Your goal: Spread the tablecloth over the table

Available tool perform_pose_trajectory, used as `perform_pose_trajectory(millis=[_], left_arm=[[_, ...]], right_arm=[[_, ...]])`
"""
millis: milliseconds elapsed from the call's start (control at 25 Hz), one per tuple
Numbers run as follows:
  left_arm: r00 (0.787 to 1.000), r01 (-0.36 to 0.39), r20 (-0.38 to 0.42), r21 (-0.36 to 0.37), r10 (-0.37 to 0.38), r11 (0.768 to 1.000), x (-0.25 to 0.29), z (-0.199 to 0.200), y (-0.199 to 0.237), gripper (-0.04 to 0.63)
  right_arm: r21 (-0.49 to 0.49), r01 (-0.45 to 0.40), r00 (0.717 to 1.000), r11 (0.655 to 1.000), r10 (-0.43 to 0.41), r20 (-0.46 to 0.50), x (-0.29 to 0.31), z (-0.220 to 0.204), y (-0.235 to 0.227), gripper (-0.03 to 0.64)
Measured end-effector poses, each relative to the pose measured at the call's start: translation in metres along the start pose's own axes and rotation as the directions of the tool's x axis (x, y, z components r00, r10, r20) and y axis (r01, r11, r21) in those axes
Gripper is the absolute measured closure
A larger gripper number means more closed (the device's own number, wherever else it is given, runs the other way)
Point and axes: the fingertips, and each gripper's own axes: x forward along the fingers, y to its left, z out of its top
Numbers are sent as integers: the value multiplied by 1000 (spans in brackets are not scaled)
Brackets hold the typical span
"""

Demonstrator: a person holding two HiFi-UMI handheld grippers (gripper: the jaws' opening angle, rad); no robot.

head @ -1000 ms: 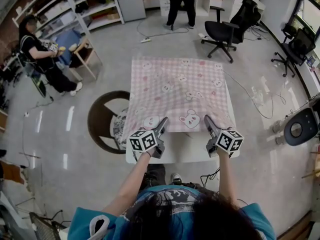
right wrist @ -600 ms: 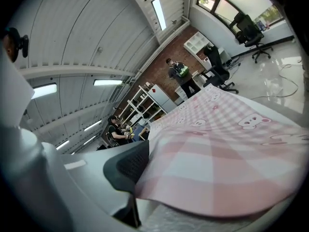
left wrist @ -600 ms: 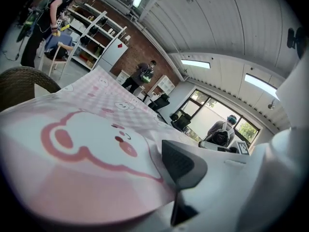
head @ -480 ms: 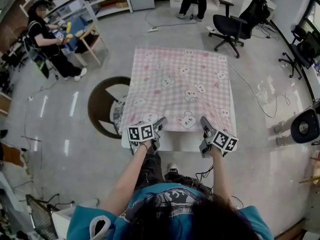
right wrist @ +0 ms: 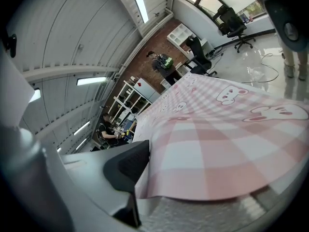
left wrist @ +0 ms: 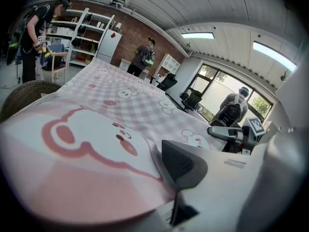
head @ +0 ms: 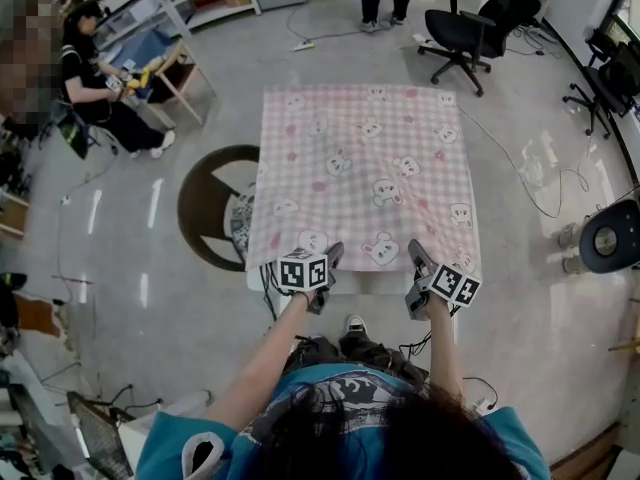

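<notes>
Right now both grippers are working the near hem. The left gripper (head: 333,256) is clamping its jaws on the tablecloth (head: 365,168) close to the near left corner. The right gripper (head: 417,253) is pinching the same hem further towards the near right corner. In each gripper view the pink checked fabric is running in between the pads, so neither is empty. Just beneath them a narrow white strip of the table (head: 370,280) seems to be showing, so the hem is apparently not yet reaching the near edge.

As I am judging it, the main danger is an uneven pull. If one hand is drawing harder than the other, the cloth is going to skew and stop lining up with the tabletop. Dragging too far towards the person is the second risk, since that would be baring the far edge. A sharp tug could also be sliding the thin fabric out of the pads and dropping a corner.

Farther out, the cloth is lying flat and print side up across nearly the whole top, with its sides running square to the table's edges. It is looking close to square, so I am not naming a long axis with confidence. If anything, it is stretching slightly more away from the person than across.
</notes>
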Motion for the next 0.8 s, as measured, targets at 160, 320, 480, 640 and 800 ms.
perform_pose_trajectory(millis=[160,320,480,640,800], left_arm=[[1000,-16,-2,-62,16,998,-8,-19,5,510],[1000,-8,7,-186,10,983,-8,-46,11,511],[1000,0,15,-239,3,971,-10,-65,16,514],[1000,3,15,-269,1,963,-13,-83,17,512],[998,-47,-41,-249,37,967,-25,-109,24,488]], right_arm=[[78,22,1000,997,-22,-9,-8,-24,-7,545],[160,40,999,986,-39,-9,-12,-40,-16,545],[194,63,998,979,-60,-18,-13,-54,-23,539],[223,82,997,971,-80,-19,-18,-66,-33,528],[251,101,995,963,-102,-9,-18,-70,-42,528]])
